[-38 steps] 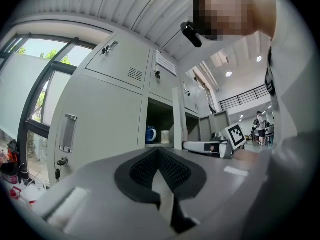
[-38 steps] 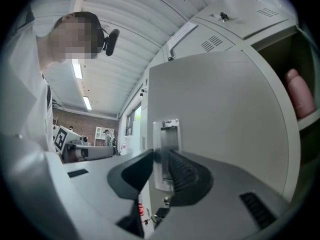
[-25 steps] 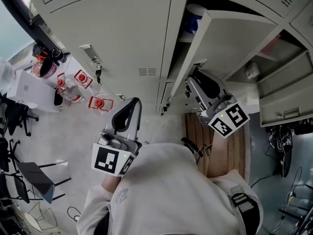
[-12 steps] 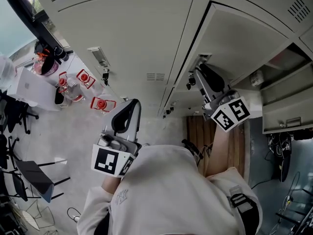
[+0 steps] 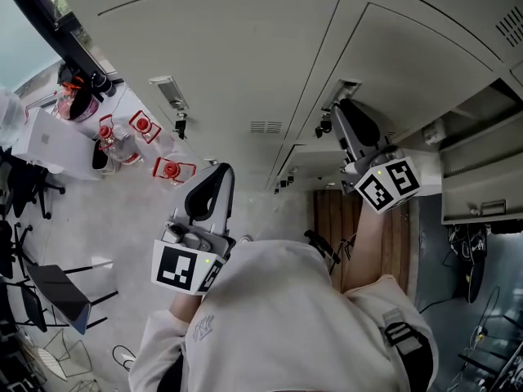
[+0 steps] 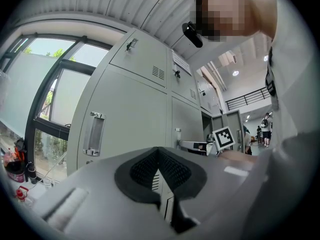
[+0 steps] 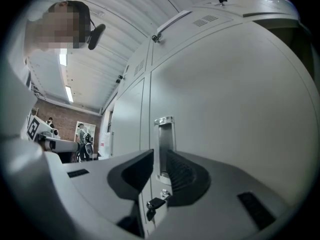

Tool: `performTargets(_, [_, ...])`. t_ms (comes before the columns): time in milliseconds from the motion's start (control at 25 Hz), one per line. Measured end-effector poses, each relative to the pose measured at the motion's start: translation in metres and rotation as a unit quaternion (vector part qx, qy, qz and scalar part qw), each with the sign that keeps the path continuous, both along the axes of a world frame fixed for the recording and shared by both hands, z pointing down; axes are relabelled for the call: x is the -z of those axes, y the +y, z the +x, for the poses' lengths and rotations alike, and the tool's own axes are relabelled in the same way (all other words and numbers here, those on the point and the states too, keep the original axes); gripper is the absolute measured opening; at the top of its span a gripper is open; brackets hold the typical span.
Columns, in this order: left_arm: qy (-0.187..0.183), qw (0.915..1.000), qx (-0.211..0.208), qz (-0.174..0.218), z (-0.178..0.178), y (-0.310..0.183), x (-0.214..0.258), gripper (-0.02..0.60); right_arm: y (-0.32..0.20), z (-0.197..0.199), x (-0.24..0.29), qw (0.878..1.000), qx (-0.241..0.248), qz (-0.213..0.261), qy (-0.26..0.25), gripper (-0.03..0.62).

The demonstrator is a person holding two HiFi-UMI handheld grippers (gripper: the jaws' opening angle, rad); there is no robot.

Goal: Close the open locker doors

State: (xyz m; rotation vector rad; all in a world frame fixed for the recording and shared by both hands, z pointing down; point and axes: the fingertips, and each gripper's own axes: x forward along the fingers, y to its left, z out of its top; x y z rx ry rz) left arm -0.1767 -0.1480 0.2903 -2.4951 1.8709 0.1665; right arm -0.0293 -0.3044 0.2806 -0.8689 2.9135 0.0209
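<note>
Head view puts the locker door (image 5: 409,64) straight ahead of the right gripper (image 5: 345,109), lying level with the cabinet front, or very nearly so. A second ago this door stood swung well out with the shelves behind it showing; half a second ago it was almost home, and now only a thin dark seam runs along its edge. That leaves this door done or all but done, though whether the latch has caught cannot be told. In the right gripper view the door (image 7: 240,99) fills the field, and its recessed handle (image 7: 164,144) and the key lock (image 7: 155,203) sit just beyond the tips. The right gripper (image 7: 159,156) has its jaws partly spread, with nothing pinched between them. Off to that gripper's right another compartment (image 5: 478,117) still gapes, its door (image 5: 482,188) hanging out, so the task likely goes there next. The left gripper (image 5: 219,170) hovers well to the other side, near closed doors, and in its own view the left gripper (image 6: 158,151) has its tips pressed together on nothing. As for writing, none can be read: the marker cubes (image 5: 388,184) carry only black-and-white squares, and the red-lidded containers (image 5: 167,170) beyond the left gripper are too small to show any label.
</note>
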Motion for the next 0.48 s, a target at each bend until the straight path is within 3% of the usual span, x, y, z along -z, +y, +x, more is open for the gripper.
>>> performTargets(480, [0.002, 0.9998, -0.017, 0.006, 0.012, 0.001, 0.003, 0.008, 0.011, 0.002, 0.01, 1.0, -0.002, 0.007, -0.007, 0.066])
